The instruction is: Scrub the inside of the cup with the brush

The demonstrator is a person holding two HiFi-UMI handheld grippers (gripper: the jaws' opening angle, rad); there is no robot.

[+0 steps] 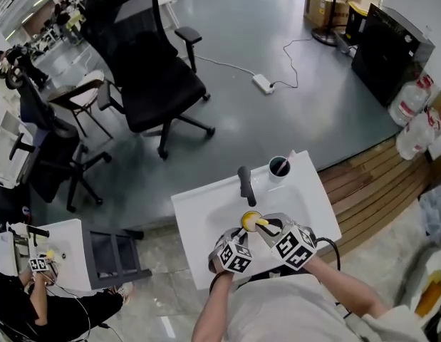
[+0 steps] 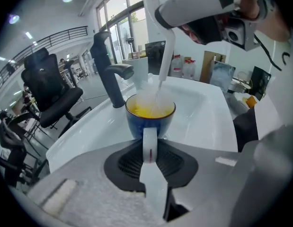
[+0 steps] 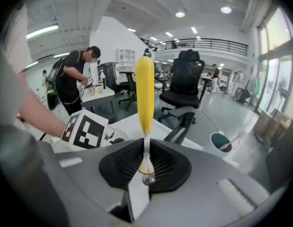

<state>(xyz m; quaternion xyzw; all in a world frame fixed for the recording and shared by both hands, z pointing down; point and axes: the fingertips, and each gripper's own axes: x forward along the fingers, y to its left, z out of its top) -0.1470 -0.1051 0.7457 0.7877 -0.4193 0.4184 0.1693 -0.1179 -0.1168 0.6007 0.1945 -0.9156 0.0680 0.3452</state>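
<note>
A blue cup (image 2: 150,113) with a yellow inside (image 1: 249,219) is held over the white sink (image 1: 206,216). My left gripper (image 2: 150,148) is shut on the cup's white handle. In the head view my left gripper (image 1: 241,239) sits just below the cup. The brush (image 3: 145,91) has a yellow handle that stands out ahead of my right gripper (image 3: 145,167), which is shut on its thin end by a metal ring. The brush's white stem (image 2: 165,56) reaches down into the cup, where the bristles are blurred. My right gripper (image 1: 271,229) is to the right of the cup.
A black faucet (image 1: 244,184) rises behind the cup at the sink's back edge. A second cup (image 1: 279,167) with a stick in it stands at the back right corner. Black office chairs (image 1: 152,70) stand beyond. A person (image 1: 35,291) works at another sink, lower left.
</note>
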